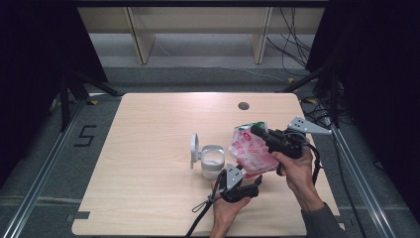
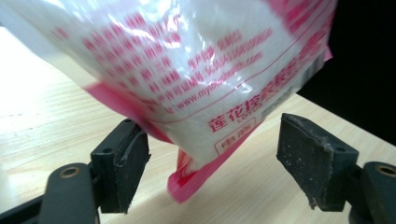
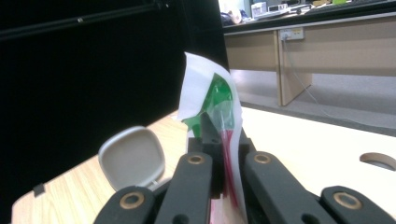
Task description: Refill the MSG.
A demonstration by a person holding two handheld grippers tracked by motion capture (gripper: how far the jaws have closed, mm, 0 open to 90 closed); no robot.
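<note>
A plastic bag printed in pink and red, with white grains inside, hangs tilted over the table's right half. My right gripper is shut on the bag's top edge; in the right gripper view the pinched white and green edge sticks up between its closed jaws. My left gripper sits below the bag, pointing up at it. In the left gripper view its jaws stand open, with the bag's lower corner hanging between the pads and not squeezed.
A small white container with its hinged lid flipped open stands just left of the bag; the lid is also in the right gripper view. The wooden table has a round cable hole near its far edge.
</note>
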